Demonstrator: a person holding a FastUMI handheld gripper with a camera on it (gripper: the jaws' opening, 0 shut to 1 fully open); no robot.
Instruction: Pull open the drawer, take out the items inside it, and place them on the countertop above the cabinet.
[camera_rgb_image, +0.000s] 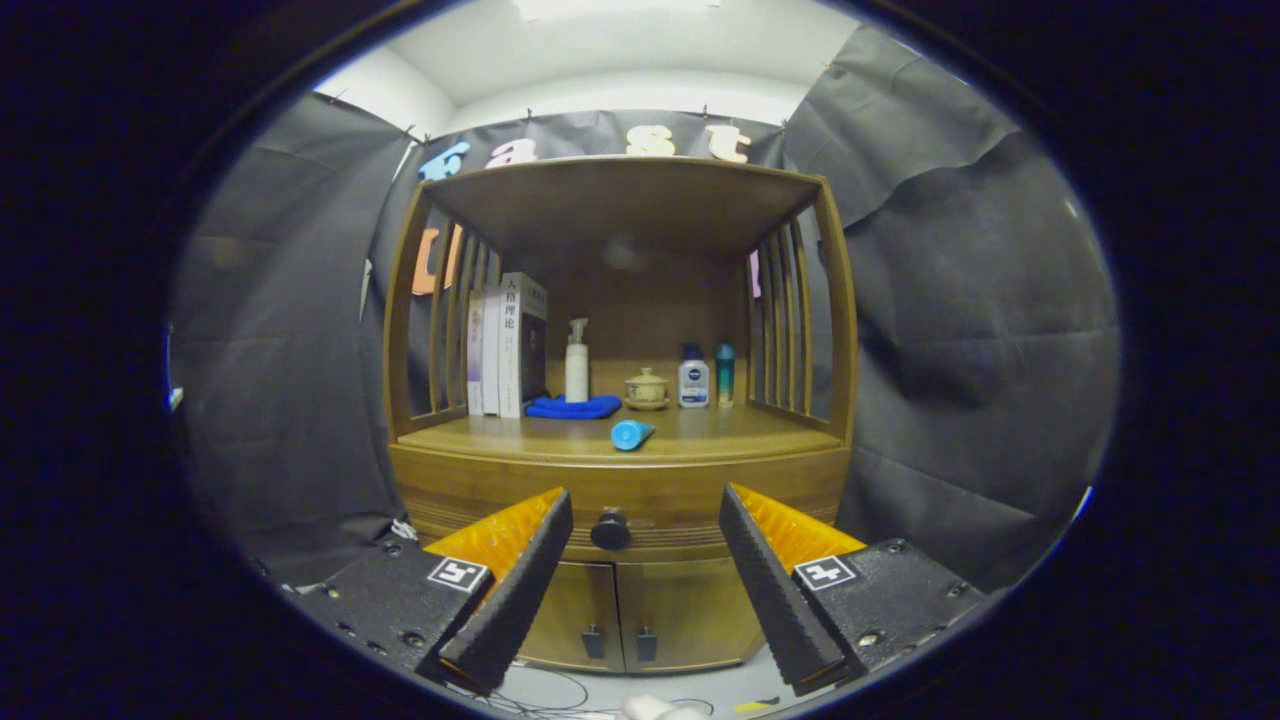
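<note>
Two fingers of gripper (645, 530) spread wide, gripping nothing; drawer (620, 495) shut, long axis 9-to-3 o'clock, knob (610, 529) between fingers, facing camera; blue tube (631, 434) lying at 12 o'clock on countertop (720, 435).

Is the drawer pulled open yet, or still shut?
Shut. The drawer front sits flush with the cabinet, its knob untouched between the open fingers of the hand-held gripper.

Brown wooden cabinet (620, 480), black drawer knob (610, 529), blue cloth (574, 407), light-blue tube (631, 434), white pump bottle (577, 365)
</note>
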